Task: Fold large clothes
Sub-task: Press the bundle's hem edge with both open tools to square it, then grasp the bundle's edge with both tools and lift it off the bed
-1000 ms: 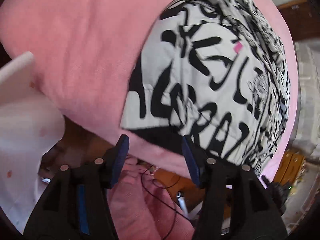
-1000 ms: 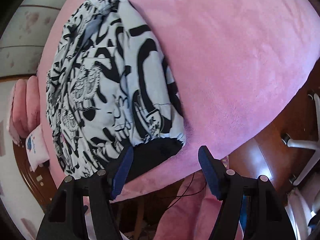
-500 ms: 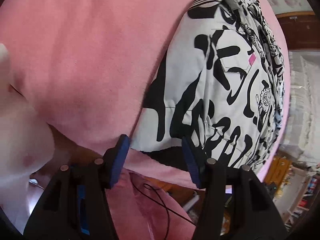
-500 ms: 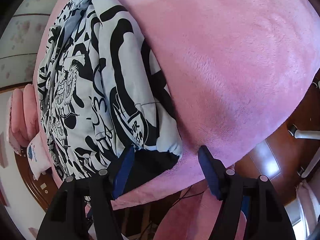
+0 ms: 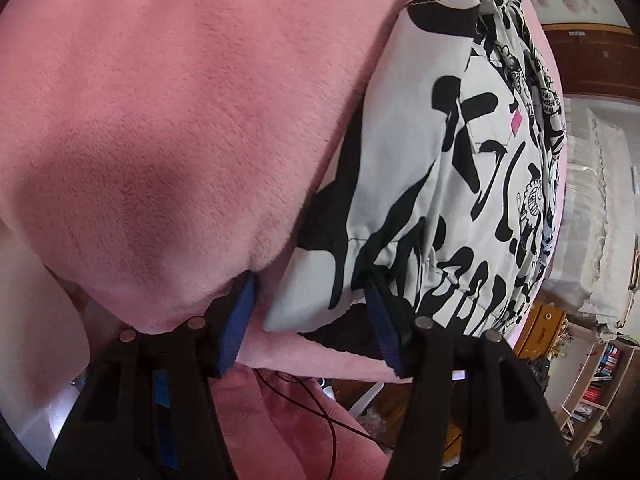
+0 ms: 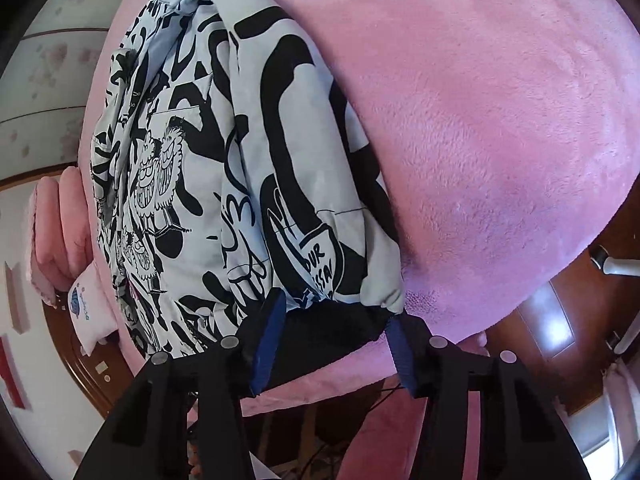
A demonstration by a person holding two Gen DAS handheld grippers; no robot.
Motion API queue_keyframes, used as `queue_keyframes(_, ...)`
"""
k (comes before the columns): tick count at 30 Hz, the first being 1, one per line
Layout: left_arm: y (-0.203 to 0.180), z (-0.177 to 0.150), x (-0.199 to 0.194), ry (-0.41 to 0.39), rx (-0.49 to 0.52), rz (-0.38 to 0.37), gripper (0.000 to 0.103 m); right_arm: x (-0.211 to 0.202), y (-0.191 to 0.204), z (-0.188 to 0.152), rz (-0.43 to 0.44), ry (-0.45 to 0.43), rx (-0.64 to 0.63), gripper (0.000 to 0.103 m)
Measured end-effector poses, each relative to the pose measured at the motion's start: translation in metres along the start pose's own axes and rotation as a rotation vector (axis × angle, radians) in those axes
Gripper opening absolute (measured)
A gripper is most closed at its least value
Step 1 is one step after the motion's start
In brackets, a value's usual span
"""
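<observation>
Jacket (image 6: 208, 184), white with black graffiti print, lies folded on a pink plush blanket (image 6: 480, 128) near its edge. Right gripper (image 6: 336, 320) is closing, its jaws straddling the black hem (image 6: 332, 324) at one corner. Left gripper (image 5: 312, 300) stands apart around the other hem corner, one finger on blanket, pads not pressing.

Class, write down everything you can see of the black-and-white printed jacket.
The jacket is white, padded-looking fabric covered in black graffiti lettering and cartoon figures, with a black ribbed hem and a small pink tag. It lies folded lengthwise on a pink blanket. The left gripper and right gripper straddle its hem corners, the right's jaws closing.
</observation>
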State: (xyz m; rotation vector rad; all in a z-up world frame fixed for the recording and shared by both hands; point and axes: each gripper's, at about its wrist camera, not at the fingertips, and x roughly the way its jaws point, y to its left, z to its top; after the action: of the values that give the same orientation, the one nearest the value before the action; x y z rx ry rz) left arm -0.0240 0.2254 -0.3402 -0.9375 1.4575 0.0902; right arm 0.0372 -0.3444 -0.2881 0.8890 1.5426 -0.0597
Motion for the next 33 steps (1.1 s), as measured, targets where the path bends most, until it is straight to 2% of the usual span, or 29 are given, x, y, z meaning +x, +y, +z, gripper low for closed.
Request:
queue_keyframes(3,0.001,-0.002,-0.002,-0.018,-0.002,0.005,0.052,0.004,-0.006,0.003,0.047,0.007,0.035,0.038)
queue_keyframes(5,-0.005,-0.007,-0.004,-0.033,-0.005,-0.001,0.033,0.004,-0.004,0.002,0.051,0.002,0.031,0.031)
queue_keyframes(6,-0.008,-0.01,-0.007,-0.049,-0.019,0.012,0.03,0.003,-0.004,0.002,0.065,0.001,0.027,0.025)
queue_keyframes(8,-0.014,-0.017,-0.013,-0.071,-0.018,0.039,0.018,0.002,-0.001,0.001,0.058,-0.001,0.016,0.023)
queue_keyframes(10,-0.023,-0.022,-0.017,-0.096,-0.02,0.054,0.012,0.0,0.001,0.001,0.059,-0.001,0.011,0.017)
queue_keyframes(12,-0.027,-0.031,-0.024,-0.137,-0.094,0.022,0.011,-0.004,0.0,0.0,0.082,0.002,0.018,0.011)
queue_keyframes(16,-0.043,-0.045,-0.038,-0.198,-0.158,-0.034,0.01,-0.016,0.003,-0.002,0.136,-0.001,0.013,0.009)
queue_keyframes(21,-0.077,-0.058,-0.067,-0.265,-0.159,-0.159,0.006,-0.038,0.013,-0.003,0.228,-0.011,0.003,0.006)
queue_keyframes(26,-0.12,-0.055,-0.102,-0.323,-0.119,-0.207,0.006,-0.064,0.038,0.0,0.294,-0.04,-0.044,0.005)
queue_keyframes(29,-0.133,-0.051,-0.128,-0.359,-0.119,-0.232,0.005,-0.086,0.057,0.006,0.351,-0.057,-0.076,0.004)
queue_keyframes(33,-0.156,-0.039,-0.166,-0.417,-0.123,-0.233,0.005,-0.121,0.084,0.022,0.429,-0.1,-0.105,0.003)
